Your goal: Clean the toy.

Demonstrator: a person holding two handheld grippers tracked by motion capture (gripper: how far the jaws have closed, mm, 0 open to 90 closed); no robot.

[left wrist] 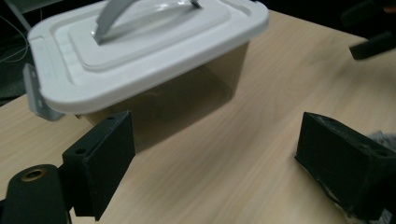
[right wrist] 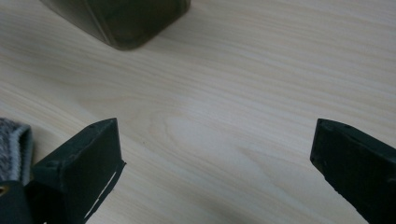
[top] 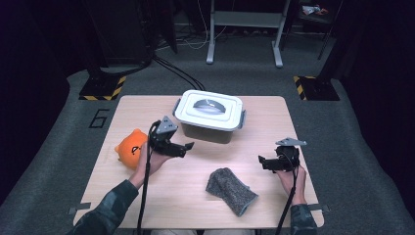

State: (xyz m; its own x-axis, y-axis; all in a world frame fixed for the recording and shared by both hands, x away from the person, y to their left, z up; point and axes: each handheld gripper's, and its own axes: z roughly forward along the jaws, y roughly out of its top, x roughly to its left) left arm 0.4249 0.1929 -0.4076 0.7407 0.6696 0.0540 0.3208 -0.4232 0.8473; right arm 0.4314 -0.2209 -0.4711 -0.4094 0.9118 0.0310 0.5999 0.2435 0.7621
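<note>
Two grippers, left (top: 188,146) and right (top: 261,160), jaws apart, empty; orange toy (top: 131,148) in high view.

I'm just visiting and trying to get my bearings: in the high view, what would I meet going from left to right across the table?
Round orange plush toy → left claw → lidded white plastic storage box → grey knitted cloth → right claw.

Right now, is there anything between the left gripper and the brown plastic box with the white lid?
Nothing visible. The left gripper points open-jawed at the brown plastic box with the white lid, with bare wooden table between.
</note>
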